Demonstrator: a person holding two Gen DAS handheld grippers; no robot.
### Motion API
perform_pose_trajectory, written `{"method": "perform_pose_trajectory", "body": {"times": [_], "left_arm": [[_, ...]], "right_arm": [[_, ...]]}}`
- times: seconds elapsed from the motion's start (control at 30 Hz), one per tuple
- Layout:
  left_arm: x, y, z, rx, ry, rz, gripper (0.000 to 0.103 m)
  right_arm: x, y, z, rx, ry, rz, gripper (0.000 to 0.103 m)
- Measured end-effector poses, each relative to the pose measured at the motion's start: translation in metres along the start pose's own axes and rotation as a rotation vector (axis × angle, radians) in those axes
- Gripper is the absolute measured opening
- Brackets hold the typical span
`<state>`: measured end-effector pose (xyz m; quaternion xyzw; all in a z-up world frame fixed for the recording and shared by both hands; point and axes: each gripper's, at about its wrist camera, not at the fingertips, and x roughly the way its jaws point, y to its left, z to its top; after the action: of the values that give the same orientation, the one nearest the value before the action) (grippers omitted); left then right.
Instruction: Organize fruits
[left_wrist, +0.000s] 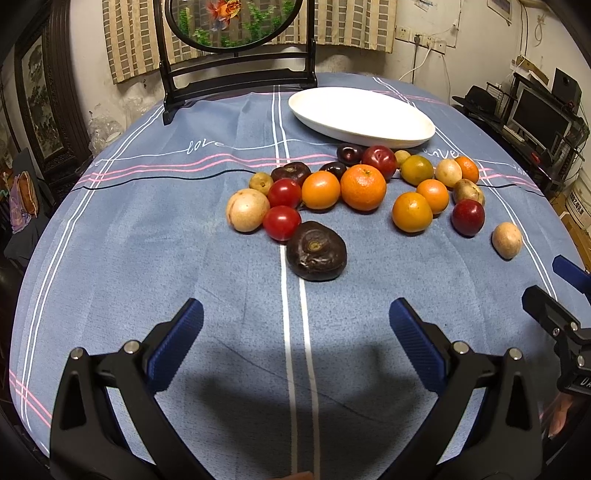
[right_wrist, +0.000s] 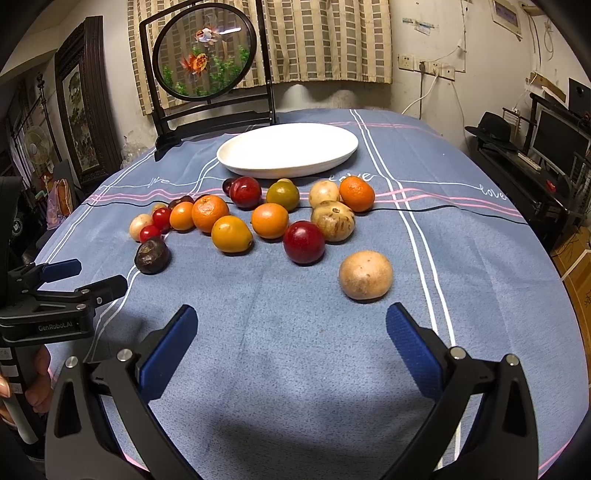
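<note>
Here both claws hang wide apart and empty over the near edge of the counter (right_wrist: 295, 369), its blue striped cloth bare beneath them: the left claw (left_wrist: 295, 332) points straight up the double white stripe, and the right claw (right_wrist: 291, 332) sits a little to its right, its blue pads well clear of any fruit. The fruits lie loose in a band across the middle of the cloth, and the white plate (right_wrist: 288, 151) behind them holds nothing, so I judge the sorting is not yet begun. Nearest the left claw is the dark wrinkled fruit (left_wrist: 316, 251), dead ahead on the stripe and standing slightly forward of the cluster of red tomatoes (left_wrist: 282, 222) and oranges (left_wrist: 363, 187). Nearest the right claw is the lone tan round fruit (right_wrist: 365, 275), just ahead and a touch right of its centre line, apart from the red plum (right_wrist: 304, 242) behind it. Neither fruit has much of a long axis; the dark one looks somewhat flattened, though the fisheye bend makes that hard to trust. The tan fruit seems the closer reach of the two, so the right claw probably has the shorter move: forward, slightly right, then over the cluster to the plate
</note>
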<state>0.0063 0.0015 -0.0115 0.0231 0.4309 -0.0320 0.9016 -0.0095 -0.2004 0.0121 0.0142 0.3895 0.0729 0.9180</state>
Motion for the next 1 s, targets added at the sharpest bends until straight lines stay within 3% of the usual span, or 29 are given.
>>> {"method": "perform_pose_trajectory", "body": {"times": [0.63, 0.87, 1.0], "left_arm": [[0.005, 0.001, -0.001, 0.009, 0.015, 0.013, 0.101], [0.023, 0.007, 0.0, 0.034, 0.073, -0.037, 0.101], [0.038, 0.013, 0.007, -0.013, 0.125, -0.107, 0.101]], "right_arm": [[0.001, 0.0, -0.002, 0.003, 0.006, 0.003, 0.102], [0.003, -0.002, -0.003, 0.016, 0.018, 0.013, 0.102], [0.007, -0.005, -0.006, 0.019, 0.029, 0.026, 0.102]]}}
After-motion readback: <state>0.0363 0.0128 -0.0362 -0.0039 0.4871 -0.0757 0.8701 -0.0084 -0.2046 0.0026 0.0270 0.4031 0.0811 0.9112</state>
